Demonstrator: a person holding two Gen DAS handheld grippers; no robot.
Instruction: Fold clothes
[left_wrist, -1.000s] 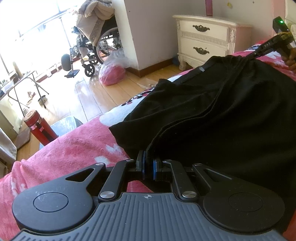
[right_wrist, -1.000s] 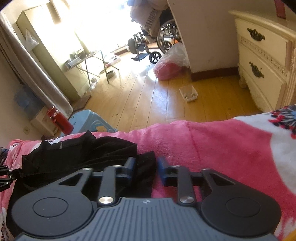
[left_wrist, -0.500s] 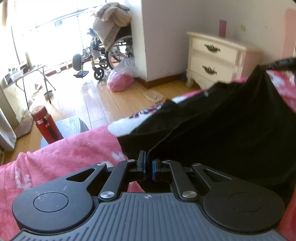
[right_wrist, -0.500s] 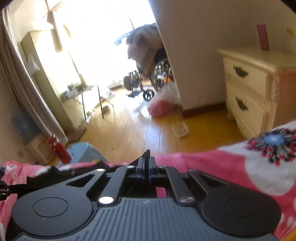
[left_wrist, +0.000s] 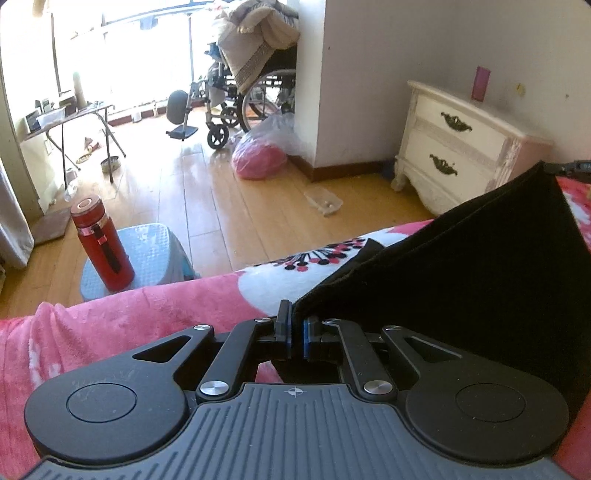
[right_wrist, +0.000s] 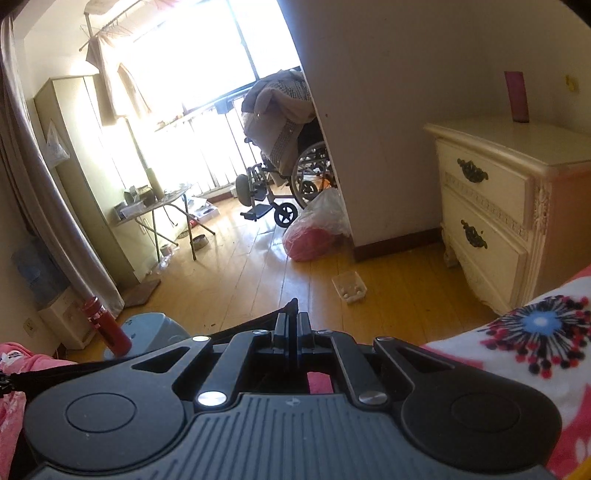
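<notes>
I'm working over a bed spread with a pink flowered blanket (left_wrist: 110, 325), a white nightstand (left_wrist: 458, 147) against the wall beyond it. My left tool (left_wrist: 294, 326) is clamped on one corner of the black garment (left_wrist: 461, 295) and my right tool (right_wrist: 294, 328) is pinched shut on another corner. The cloth's top edge runs taut between the tools, rising toward the nightstand side, with the rest hanging onto the blanket, so I judge both tools must travel together.
</notes>
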